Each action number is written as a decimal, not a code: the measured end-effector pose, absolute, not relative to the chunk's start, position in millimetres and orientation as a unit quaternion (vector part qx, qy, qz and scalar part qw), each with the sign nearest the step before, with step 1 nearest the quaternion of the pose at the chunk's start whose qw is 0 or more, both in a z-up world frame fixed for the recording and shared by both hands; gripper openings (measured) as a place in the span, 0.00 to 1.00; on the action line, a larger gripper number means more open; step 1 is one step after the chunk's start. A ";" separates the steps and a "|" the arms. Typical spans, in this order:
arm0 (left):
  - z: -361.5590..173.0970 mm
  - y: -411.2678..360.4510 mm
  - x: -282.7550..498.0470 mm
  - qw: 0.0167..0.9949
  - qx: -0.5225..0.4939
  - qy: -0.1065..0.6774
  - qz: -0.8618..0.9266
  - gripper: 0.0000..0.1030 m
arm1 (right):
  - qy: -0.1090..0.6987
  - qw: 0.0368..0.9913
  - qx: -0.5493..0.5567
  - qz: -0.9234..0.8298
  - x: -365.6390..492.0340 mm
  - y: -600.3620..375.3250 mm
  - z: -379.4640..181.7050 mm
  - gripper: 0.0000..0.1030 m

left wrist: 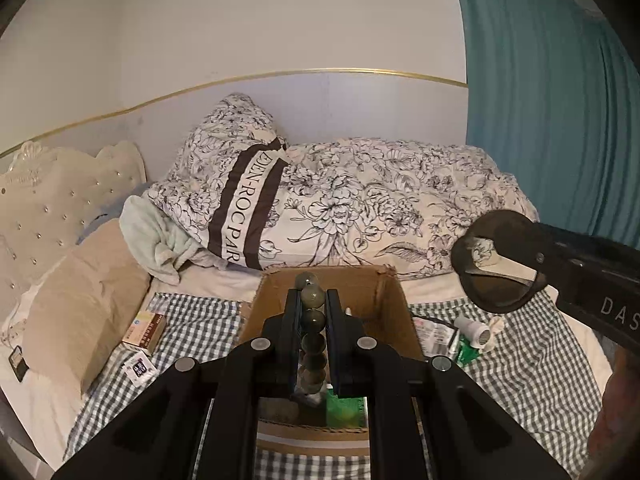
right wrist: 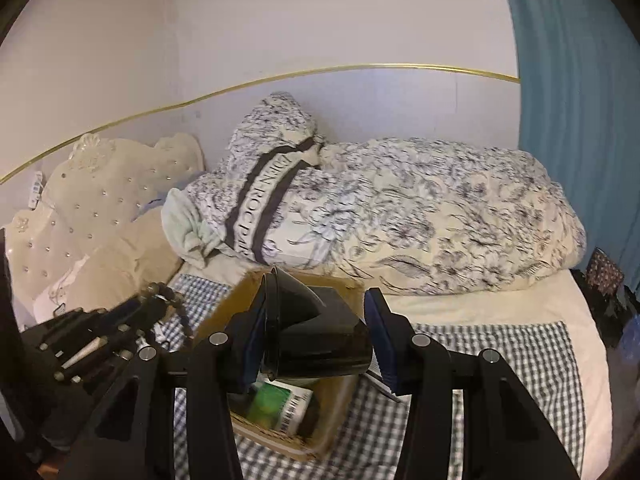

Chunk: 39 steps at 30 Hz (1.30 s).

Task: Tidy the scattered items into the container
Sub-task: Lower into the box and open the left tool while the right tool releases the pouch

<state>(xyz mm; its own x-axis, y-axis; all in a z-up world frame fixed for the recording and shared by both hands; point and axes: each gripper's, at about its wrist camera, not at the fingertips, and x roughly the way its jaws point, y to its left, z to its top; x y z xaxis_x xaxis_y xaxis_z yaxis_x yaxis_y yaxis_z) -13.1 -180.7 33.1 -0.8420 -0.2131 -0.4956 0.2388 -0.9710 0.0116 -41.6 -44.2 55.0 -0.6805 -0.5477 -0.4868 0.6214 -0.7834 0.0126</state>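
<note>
An open cardboard box [left wrist: 374, 292] sits on the checked cloth, with a green-labelled pack [right wrist: 276, 400] inside. My left gripper [left wrist: 313, 300] is shut on a string of dark green beads [left wrist: 313, 320] and hangs over the near part of the box. In the right wrist view the beads [right wrist: 176, 306] show blurred at the left. My right gripper [right wrist: 316, 320] is shut on a glossy black object with a flared end [right wrist: 320, 332], held above the box [right wrist: 332, 412]. The same black object [left wrist: 496, 260] shows at the right in the left wrist view.
On the checked cloth [left wrist: 532, 344], left of the box, lie a small brown-and-white carton [left wrist: 146, 330] and a white sachet [left wrist: 138, 369]. Right of it lie a white bottle [left wrist: 476, 330] and a green packet [left wrist: 466, 350]. A beige pillow [left wrist: 80, 304] and floral duvet [left wrist: 360, 208] lie behind.
</note>
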 end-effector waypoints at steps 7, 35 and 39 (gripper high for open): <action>21.6 -198.4 -25.7 0.116 0.267 0.023 -0.956 0.11 | 0.122 0.326 0.242 -0.906 -44.5 -73.3 31.4 0.45; -72.3 -239.3 -94.2 0.116 0.368 0.042 -0.922 0.11 | 0.149 0.340 0.333 -0.867 -107.3 -107.8 -70.2 0.45; -85.8 -242.9 -101.8 0.116 0.387 0.045 -0.914 0.11 | 0.154 0.345 0.347 -0.858 -113.5 -113.6 -83.8 0.45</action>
